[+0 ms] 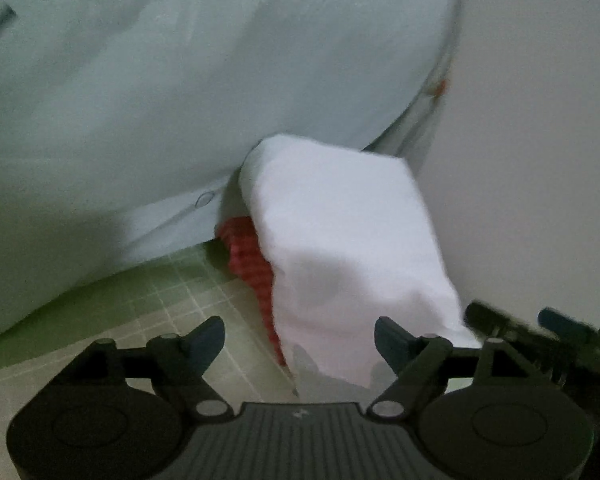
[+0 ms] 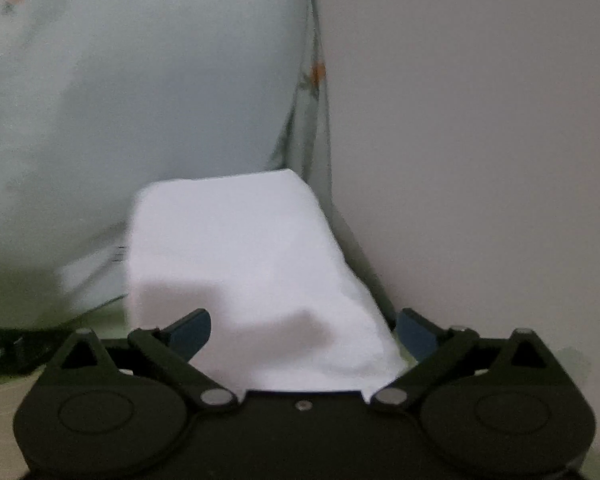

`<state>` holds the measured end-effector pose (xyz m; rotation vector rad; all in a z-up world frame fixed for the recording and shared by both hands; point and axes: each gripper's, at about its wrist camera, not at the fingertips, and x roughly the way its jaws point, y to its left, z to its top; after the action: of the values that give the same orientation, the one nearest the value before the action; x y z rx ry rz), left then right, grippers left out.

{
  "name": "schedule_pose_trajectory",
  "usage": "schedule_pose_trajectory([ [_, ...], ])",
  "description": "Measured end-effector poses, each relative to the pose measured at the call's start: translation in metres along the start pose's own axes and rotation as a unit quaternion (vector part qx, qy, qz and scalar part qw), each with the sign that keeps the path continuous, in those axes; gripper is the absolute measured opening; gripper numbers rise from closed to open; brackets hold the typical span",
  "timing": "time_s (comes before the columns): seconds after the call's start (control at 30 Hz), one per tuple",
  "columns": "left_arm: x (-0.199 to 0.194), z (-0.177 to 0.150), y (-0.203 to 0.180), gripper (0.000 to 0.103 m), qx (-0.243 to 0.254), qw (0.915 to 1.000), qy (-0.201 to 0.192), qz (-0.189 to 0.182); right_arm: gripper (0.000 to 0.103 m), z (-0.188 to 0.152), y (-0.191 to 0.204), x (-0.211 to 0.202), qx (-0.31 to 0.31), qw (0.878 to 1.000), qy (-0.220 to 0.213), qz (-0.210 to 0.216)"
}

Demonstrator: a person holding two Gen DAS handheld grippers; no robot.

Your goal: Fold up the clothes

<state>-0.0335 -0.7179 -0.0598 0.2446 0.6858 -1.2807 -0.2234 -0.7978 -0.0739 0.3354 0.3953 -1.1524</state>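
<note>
A white folded garment [image 1: 340, 240] lies draped in a low heap against a large pale blue-green cushion [image 1: 160, 100]. Under its left side shows a red ribbed piece [image 1: 248, 256]. My left gripper [image 1: 300, 340] is open, and the garment's near edge hangs between its blue-padded fingers without being pinched. In the right wrist view the same white garment [image 2: 240, 264] fills the middle. My right gripper [image 2: 304, 332] stands wide open around its near edge, pads apart from the cloth. The right gripper's blurred dark fingers [image 1: 540, 328] also show at the lower right of the left wrist view.
A green mat with a pale grid [image 1: 172, 304] covers the surface under the garment. The cushion [image 2: 120, 100] has a button [image 1: 204, 199] and a flower-print edge [image 2: 314, 76]. A plain pale wall [image 2: 480, 160] stands close on the right.
</note>
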Motion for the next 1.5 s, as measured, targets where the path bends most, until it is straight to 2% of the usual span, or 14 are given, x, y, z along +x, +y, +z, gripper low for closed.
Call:
schedule_pose_trajectory([
  [0.1, -0.044, -0.017, -0.012, 0.09, 0.017, 0.9997, -0.016, -0.003, 0.099, -0.011, 0.004, -0.04, 0.001, 1.0, 0.008, 0.011],
  [0.13, -0.059, -0.024, -0.015, 0.091, 0.024, 0.9995, -0.019, -0.002, 0.095, -0.015, 0.003, -0.059, 0.001, 1.0, 0.009, 0.021],
  [0.3, -0.118, -0.058, -0.02, 0.098, 0.043, 0.9986, -0.028, 0.005, 0.096, -0.037, 0.008, -0.133, 0.01, 1.0, 0.016, 0.024],
  [0.37, -0.133, -0.072, -0.02, 0.102, 0.051, 0.9982, -0.029, 0.009, 0.098, -0.046, 0.015, -0.151, 0.011, 0.999, 0.019, 0.025],
  [0.67, -0.189, -0.133, -0.033, 0.103, 0.083, 0.9965, -0.008, 0.004, 0.101, -0.094, 0.02, -0.22, -0.013, 0.999, 0.032, 0.014],
  [0.9, -0.194, -0.162, -0.045, 0.103, 0.096, 0.9949, 0.017, 0.025, 0.102, -0.104, -0.004, -0.229, -0.021, 0.999, 0.041, 0.019],
  [1.13, -0.195, -0.159, -0.049, 0.103, 0.076, 0.9963, 0.006, 0.038, 0.102, -0.103, -0.016, -0.225, -0.022, 0.998, 0.048, 0.032],
  [1.5, -0.189, -0.154, -0.054, 0.103, 0.079, 0.9961, 0.007, 0.041, 0.102, -0.1, -0.018, -0.22, -0.024, 0.998, 0.05, 0.039],
])
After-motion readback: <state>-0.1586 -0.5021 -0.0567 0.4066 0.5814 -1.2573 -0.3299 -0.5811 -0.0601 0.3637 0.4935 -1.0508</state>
